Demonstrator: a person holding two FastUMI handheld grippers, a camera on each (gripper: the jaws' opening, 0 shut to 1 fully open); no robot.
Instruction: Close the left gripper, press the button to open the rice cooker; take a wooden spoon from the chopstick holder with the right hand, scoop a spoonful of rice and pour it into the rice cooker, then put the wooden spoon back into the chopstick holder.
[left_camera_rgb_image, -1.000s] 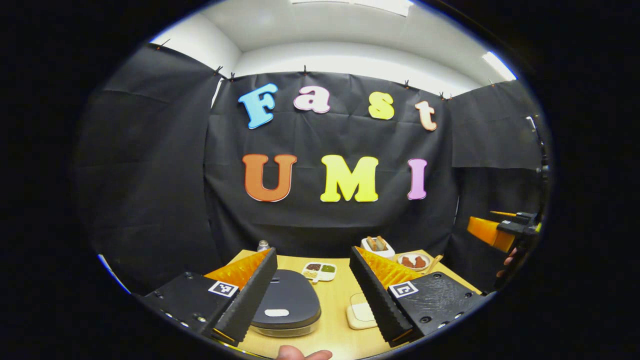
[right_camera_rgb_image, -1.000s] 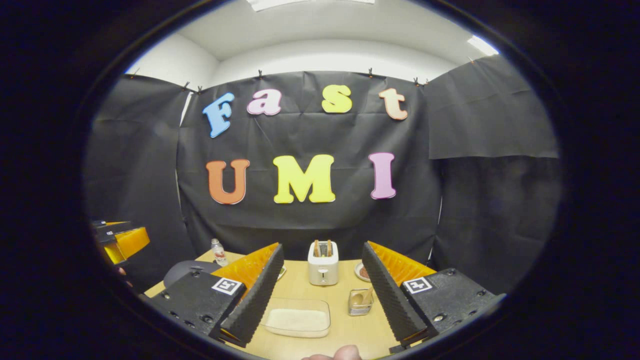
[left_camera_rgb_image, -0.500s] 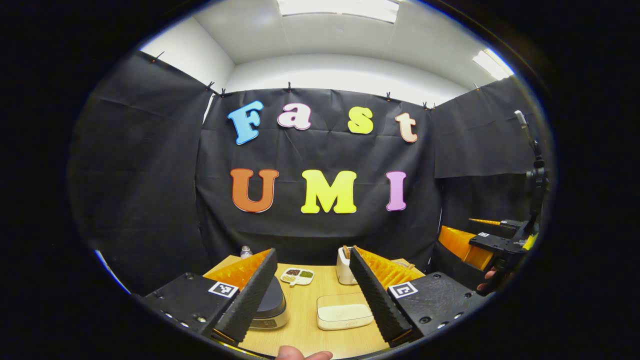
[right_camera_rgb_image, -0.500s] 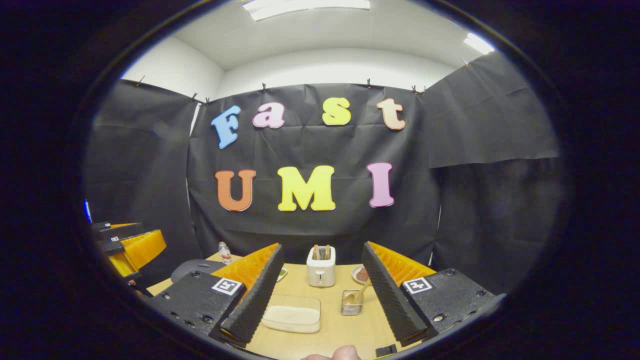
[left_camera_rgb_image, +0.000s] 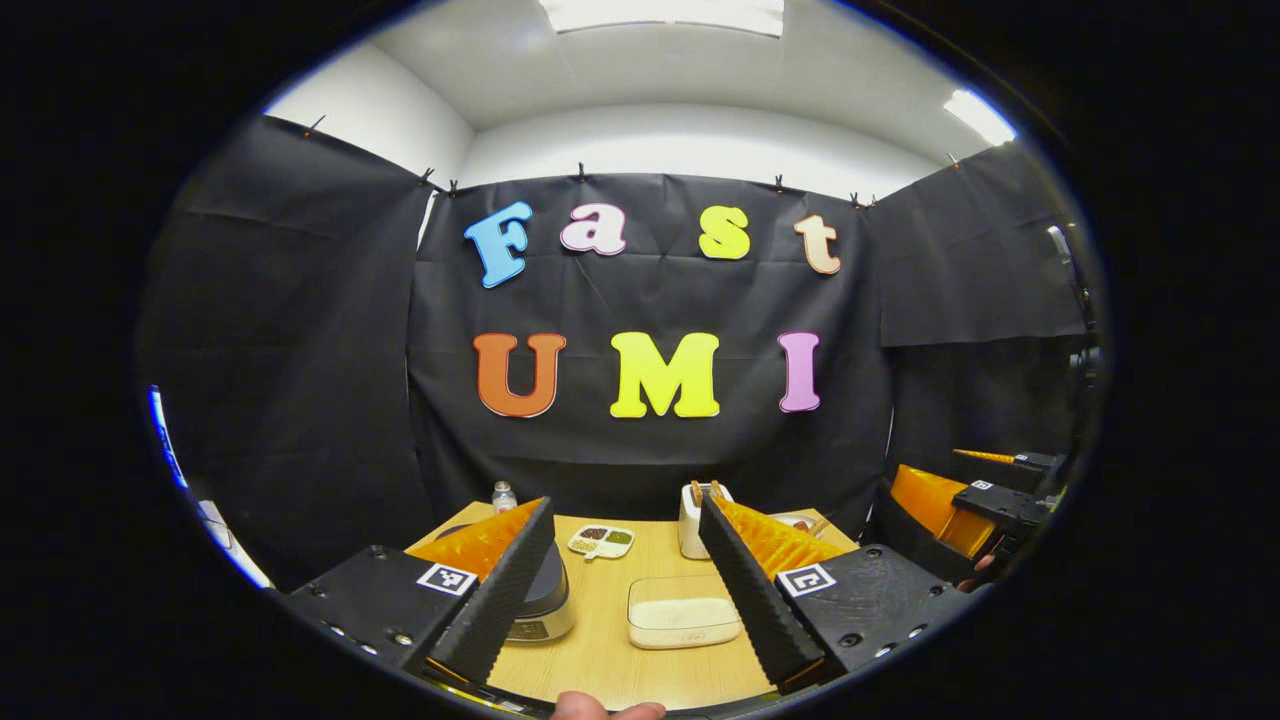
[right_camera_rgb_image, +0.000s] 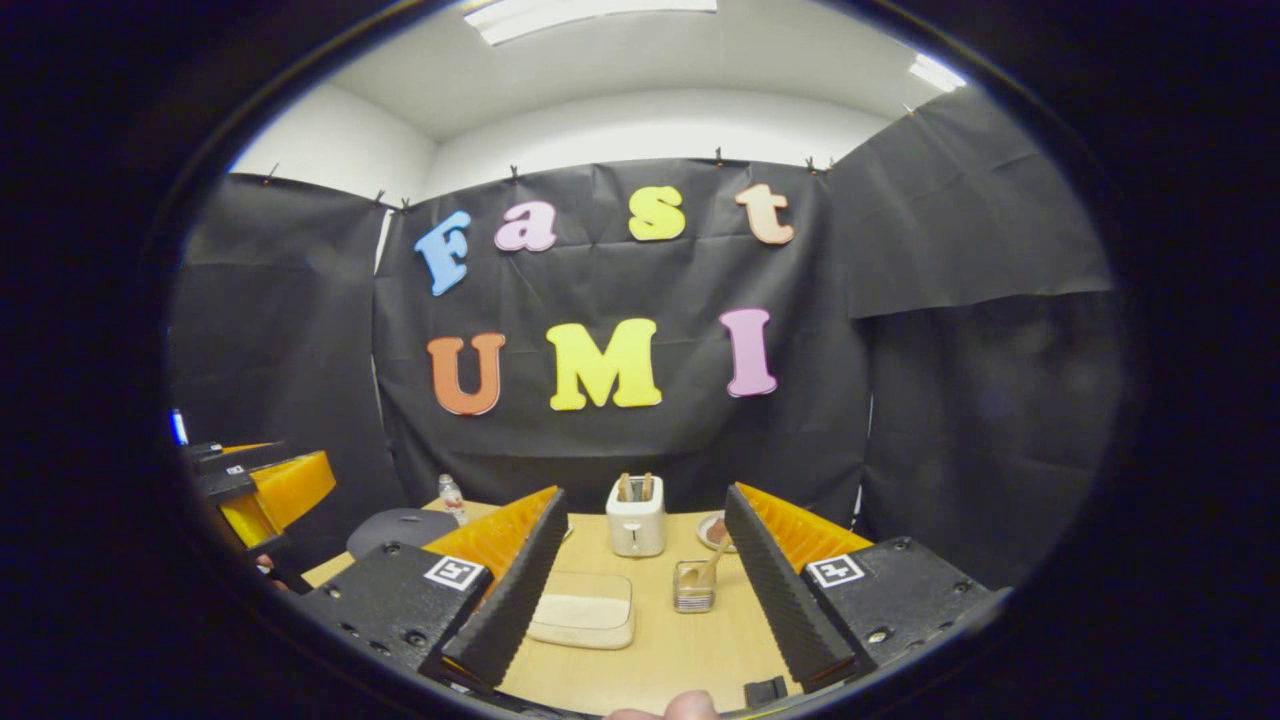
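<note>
The rice cooker with its dark lid down stands on the wooden table, partly behind one finger of my left gripper. That gripper hangs open above the table's near edge with nothing in it. A clear box of white rice lies to the cooker's right. In the right gripper view the rice box lies ahead, and the chopstick holder with the wooden spoon leaning in it stands beyond. My right gripper is open and empty, short of both. The rice cooker shows at the left.
A white toaster holding toast stands at the back, with a small plate beside it. A divided seasoning dish and a small bottle sit behind the cooker. The other gripper hovers off the table's right side.
The left gripper view has tilted up and drawn back from above the cooker, so the rice box and toaster now lie ahead. The right gripper drew back slightly. Both stayed open.
</note>
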